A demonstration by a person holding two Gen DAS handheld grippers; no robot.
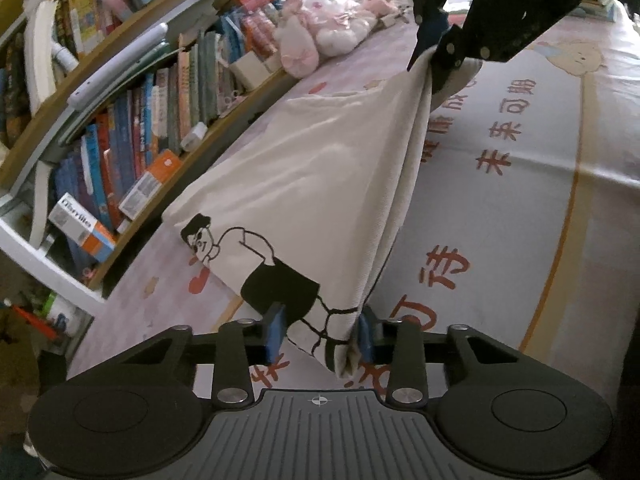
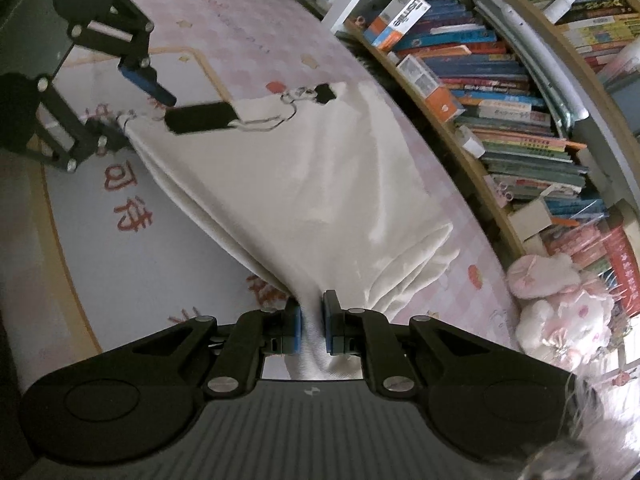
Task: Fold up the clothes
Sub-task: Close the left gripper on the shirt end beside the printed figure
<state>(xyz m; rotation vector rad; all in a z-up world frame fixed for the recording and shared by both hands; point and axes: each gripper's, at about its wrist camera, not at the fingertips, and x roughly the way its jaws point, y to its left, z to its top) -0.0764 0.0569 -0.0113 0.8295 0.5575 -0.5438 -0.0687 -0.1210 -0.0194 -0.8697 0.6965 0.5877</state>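
Cream cotton T-shirt, printed with a black line-drawn figure, is stretched between both tongs above the bed. Right gripper, at lower centre of its view, is pressed together on a bunched end of the fabric. Left gripper stands partly spread: the printed hem lies between its pads and touches the right-hand pad only. Pink-and-white bedsheet with red characters lies beneath. Bookshelf fills the upper left; plush toys sit beside it.
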